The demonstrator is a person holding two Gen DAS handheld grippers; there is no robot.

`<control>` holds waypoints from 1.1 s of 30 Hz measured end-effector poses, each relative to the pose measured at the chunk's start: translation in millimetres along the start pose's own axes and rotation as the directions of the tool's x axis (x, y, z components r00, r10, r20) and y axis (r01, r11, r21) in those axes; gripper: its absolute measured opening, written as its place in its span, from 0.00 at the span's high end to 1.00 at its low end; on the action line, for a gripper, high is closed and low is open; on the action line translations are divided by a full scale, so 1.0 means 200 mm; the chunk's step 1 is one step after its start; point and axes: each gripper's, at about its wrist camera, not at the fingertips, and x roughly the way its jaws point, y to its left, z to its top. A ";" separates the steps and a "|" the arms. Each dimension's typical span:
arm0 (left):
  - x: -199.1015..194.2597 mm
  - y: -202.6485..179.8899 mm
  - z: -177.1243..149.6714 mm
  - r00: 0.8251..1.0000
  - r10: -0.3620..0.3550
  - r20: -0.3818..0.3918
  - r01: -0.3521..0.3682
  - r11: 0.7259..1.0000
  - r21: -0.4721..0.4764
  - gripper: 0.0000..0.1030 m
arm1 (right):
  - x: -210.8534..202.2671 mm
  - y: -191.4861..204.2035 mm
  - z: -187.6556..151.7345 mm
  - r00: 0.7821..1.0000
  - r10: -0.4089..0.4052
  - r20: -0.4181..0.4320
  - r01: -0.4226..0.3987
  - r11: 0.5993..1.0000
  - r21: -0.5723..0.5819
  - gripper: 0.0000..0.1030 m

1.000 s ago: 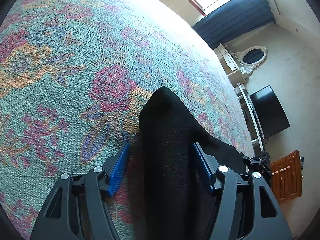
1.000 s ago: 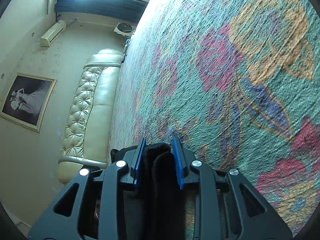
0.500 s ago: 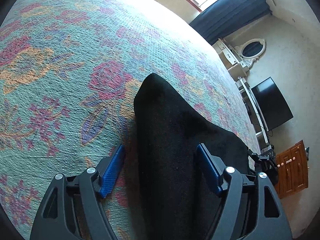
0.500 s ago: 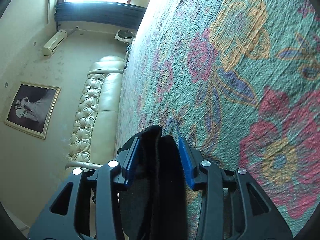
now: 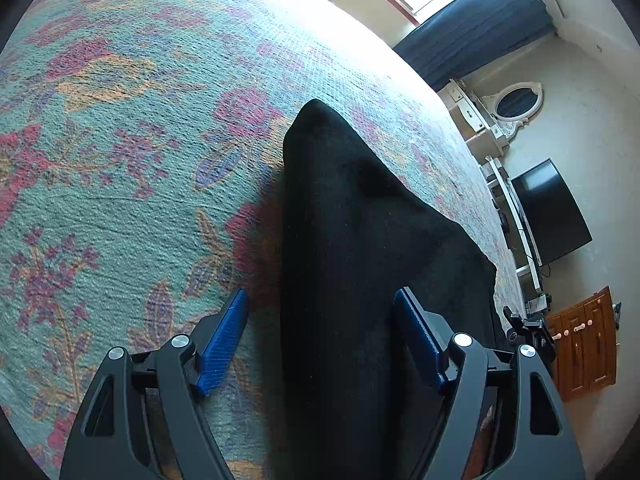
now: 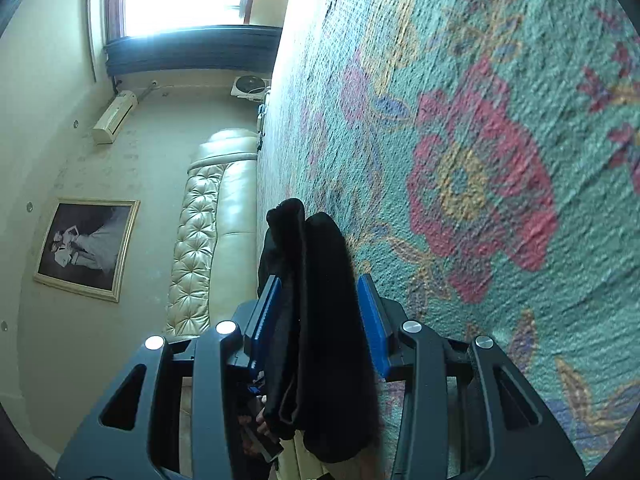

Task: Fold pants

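The black pants (image 5: 352, 248) lie folded on a floral bedspread (image 5: 120, 160) and run between the fingers of my left gripper (image 5: 322, 300). The left jaws stand wide open with gaps on both sides of the cloth. In the right wrist view a thick folded edge of the pants (image 6: 316, 300) sits between the blue pads of my right gripper (image 6: 320, 284). The right jaws stand parted, wider than the cloth, which rests loose between them.
The bedspread (image 6: 480, 160) fills most of both views. A cream tufted headboard (image 6: 212, 232) and a framed picture (image 6: 84, 248) show on the right gripper's left. A TV (image 5: 552, 212), white dresser with mirror (image 5: 516, 104) and wooden cabinet (image 5: 584, 340) stand beyond the bed.
Both grippers have opened: the right one let go of the folded edge, the left widened further. Both have drawn back a little, so more of the pants shows.
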 end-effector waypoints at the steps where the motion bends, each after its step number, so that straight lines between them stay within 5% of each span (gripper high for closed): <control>1: -0.01 0.00 -0.02 1.000 0.006 -0.002 -0.006 1.000 -0.002 0.28 | -0.02 -0.01 -0.01 1.000 0.007 -0.002 -0.007 1.000 0.015 0.62; 8: -0.12 -0.03 -0.12 0.998 0.063 -0.009 -0.064 0.998 -0.022 0.28 | -0.10 -0.03 -0.13 0.999 -0.033 -0.026 0.034 0.999 0.031 0.62; 15: -0.24 -0.11 -0.26 0.980 0.201 0.000 -0.201 0.978 0.060 0.28 | -0.17 0.02 -0.26 0.994 -0.108 -0.017 0.108 0.994 0.013 0.51; 21: -0.37 -0.21 -0.36 0.965 0.254 0.065 -0.258 0.964 0.071 0.28 | -0.23 0.12 -0.40 0.962 -0.271 -0.016 0.268 0.958 -0.102 0.40; 25: -0.45 -0.25 -0.44 0.949 0.285 0.137 -0.295 0.954 0.060 0.23 | -0.22 0.27 -0.55 0.886 -0.461 0.058 0.460 0.852 -0.250 0.21; 28: -0.47 -0.29 -0.52 0.922 0.341 0.182 -0.359 0.930 0.075 0.20 | -0.19 0.37 -0.66 0.804 -0.579 0.135 0.583 0.722 -0.373 0.17; 33: -0.49 -0.34 -0.63 0.876 0.426 0.226 -0.457 0.884 0.104 0.20 | -0.11 0.53 -0.90 0.722 -0.631 0.283 0.658 0.501 -0.562 0.16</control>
